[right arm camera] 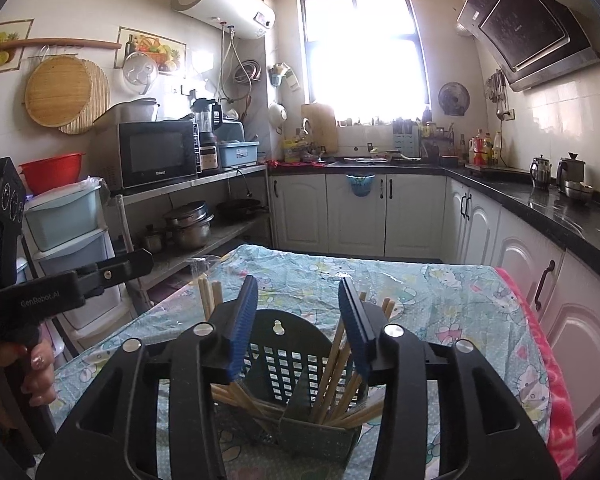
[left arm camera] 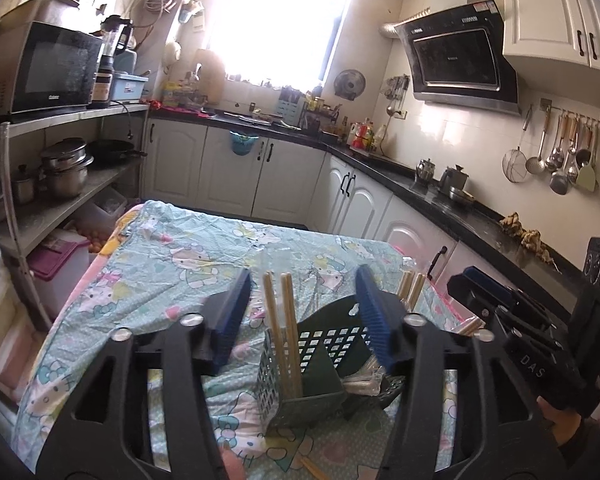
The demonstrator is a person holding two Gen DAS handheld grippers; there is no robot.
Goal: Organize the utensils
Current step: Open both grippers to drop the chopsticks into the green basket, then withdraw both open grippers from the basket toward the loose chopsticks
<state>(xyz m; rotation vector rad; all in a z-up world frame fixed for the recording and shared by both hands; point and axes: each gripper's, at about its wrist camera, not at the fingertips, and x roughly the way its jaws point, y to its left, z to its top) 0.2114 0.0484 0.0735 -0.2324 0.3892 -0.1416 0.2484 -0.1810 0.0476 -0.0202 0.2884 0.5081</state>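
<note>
From the left wrist we look down on a table under a cartoon-print cloth [left arm camera: 188,264], where a dark green perforated utensil holder [left arm camera: 324,364] stands. Two wooden chopsticks [left arm camera: 282,320] rise upright from its left compartment, between the blue pads of our left gripper [left arm camera: 304,312]. The jaws stand apart and the pads press on nothing, so this tool is released. More chopstick tips [left arm camera: 410,286] poke up past the right pad. At the right edge our right gripper [left arm camera: 496,300] shows from the side; from here we cannot tell how its jaws stand.

From the right wrist the same holder [right arm camera: 296,364] sits below our right gripper [right arm camera: 300,320], whose blue pads are spread and grasp nothing. A bundle of chopsticks [right arm camera: 340,380] leans in the right compartment, just beside the right pad; whether it touches them is hard to judge. The pair [right arm camera: 210,298] stands at the left.
</note>
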